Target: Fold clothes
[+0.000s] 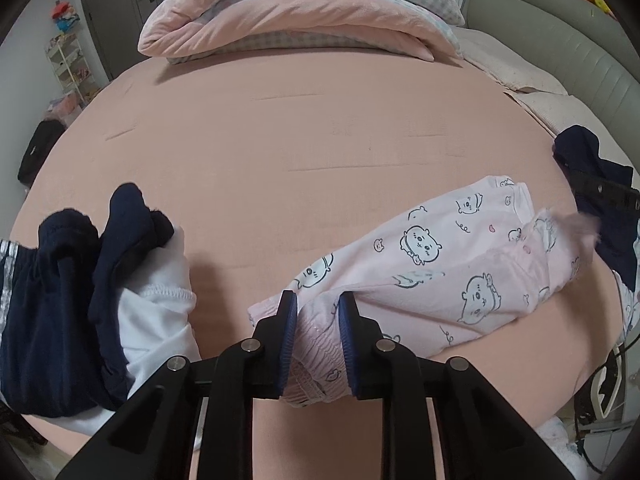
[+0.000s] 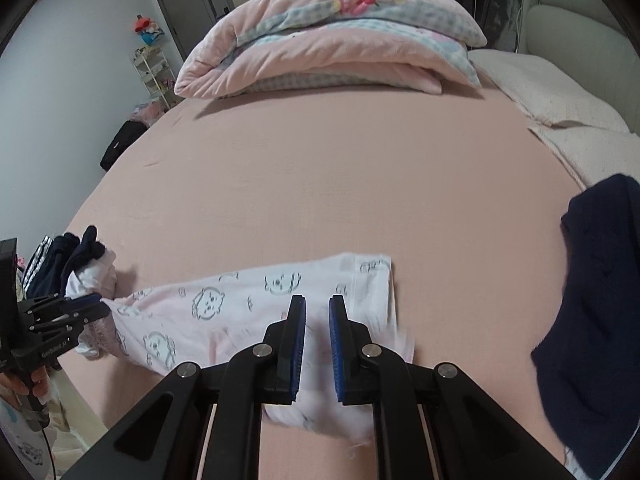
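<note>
The bed (image 2: 320, 184) carries a bare pink sheet across its middle. A folded pink quilt (image 2: 328, 40) rests at its far end. A pile of navy and white clothes (image 1: 92, 280) sits at the bed's left edge, and a separate navy garment (image 2: 596, 312) at the right. The pink cartoon-print trousers (image 1: 432, 268) stretch across the near part of the bed between my two tools. My left tool (image 1: 318, 304) is clenched on their gathered waistband. My right tool (image 2: 317, 308) is clenched on the leg end.
</note>
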{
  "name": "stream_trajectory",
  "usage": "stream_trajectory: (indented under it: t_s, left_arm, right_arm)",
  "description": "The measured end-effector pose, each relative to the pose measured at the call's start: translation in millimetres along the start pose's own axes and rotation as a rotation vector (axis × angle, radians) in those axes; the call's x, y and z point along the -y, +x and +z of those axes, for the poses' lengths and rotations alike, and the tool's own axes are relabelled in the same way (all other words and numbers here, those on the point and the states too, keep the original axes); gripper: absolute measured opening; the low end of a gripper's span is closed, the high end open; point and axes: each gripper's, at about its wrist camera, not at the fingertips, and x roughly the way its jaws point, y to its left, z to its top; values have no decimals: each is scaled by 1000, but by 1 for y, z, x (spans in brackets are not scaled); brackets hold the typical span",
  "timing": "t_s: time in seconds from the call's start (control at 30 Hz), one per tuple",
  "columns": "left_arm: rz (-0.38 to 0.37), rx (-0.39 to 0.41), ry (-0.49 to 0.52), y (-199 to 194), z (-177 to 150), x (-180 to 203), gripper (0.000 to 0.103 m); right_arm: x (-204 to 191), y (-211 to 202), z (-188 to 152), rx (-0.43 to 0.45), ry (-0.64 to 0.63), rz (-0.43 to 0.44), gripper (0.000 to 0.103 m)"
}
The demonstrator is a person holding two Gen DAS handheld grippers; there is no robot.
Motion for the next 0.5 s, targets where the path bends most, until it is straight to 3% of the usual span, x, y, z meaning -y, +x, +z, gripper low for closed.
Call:
stream_trajectory:
  t_s: [0.3, 0.33, 0.37, 0.43, 0.5]
  left_arm:
    - [16, -23, 17, 8, 4, -1, 19]
    - [-4, -37, 14, 10, 4, -2, 19]
    - [-22, -49, 11, 11, 4, -3, 19]
    - [-35, -70, -9, 12, 4, -6, 19]
    - [-41, -90, -37, 14, 3, -9, 23]
  right_arm:
    - [-1, 19, -2, -124, -8, -18, 11]
    - [2, 22, -5, -143, 9, -19, 17]
    - [6, 23, -8, -157, 33, -22, 34]
    - [16, 26, -14, -177, 89, -31, 52]
    - [24, 25, -19, -176, 133, -22, 54]
